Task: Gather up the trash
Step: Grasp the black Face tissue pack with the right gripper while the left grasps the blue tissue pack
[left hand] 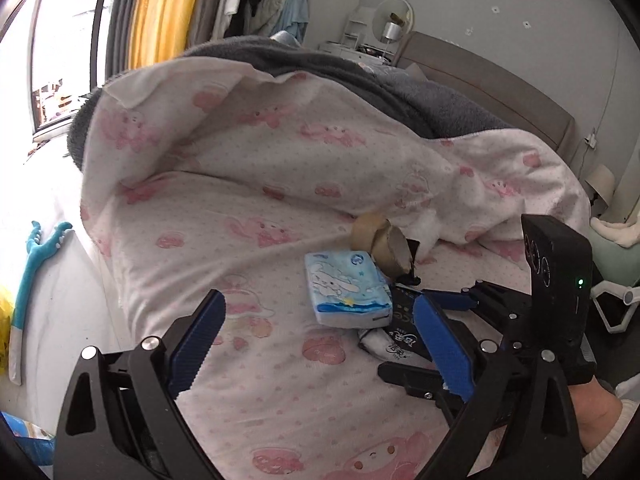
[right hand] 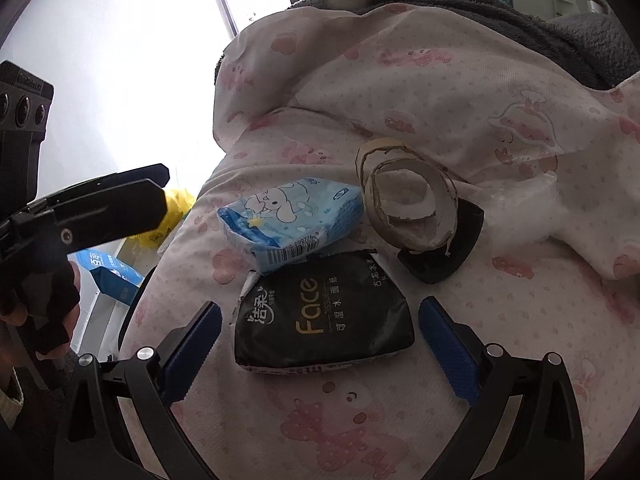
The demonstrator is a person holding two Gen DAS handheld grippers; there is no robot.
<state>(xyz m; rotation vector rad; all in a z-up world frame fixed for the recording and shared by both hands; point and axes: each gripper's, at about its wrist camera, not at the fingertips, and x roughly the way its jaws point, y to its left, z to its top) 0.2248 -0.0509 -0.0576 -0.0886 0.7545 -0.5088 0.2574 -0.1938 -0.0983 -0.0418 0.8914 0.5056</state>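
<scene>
The right gripper (right hand: 320, 344) is spread wide over the bed, its two blue-padded fingers (right hand: 192, 350) standing well apart on either side of a black tissue pack (right hand: 324, 320) marked "Face"; the pack lies flat on the pink-patterned quilt (right hand: 500, 320) between the pads, and neither pad touches it, so the claw grips nothing. Just beyond the black pack, ahead of the fingertips and a little to their left, sits a blue cartoon tissue pack (right hand: 288, 220), its near corner resting against the black pack's torn top edge. Ahead and to the right of the fingertips lies a crushed cardboard tape roll (right hand: 408, 204), partly on a small black piece (right hand: 444, 256) whose nature cannot be told. Beyond the roll, crumpled clear plastic (right hand: 524, 208) lies under the fold of the quilt. The left gripper (left hand: 320, 344) is also open wide and empty, hovering above the quilt (left hand: 240, 208); in its own view the blue cartoon pack (left hand: 348, 288) lies just ahead between its fingertips, the tape roll (left hand: 380, 244) beyond that, and the black pack (left hand: 396, 332) shows just inside its right finger (left hand: 440, 344), partly hidden by it. The right gripper (left hand: 452, 300) reaches in from the right of that view toward the black pack.
</scene>
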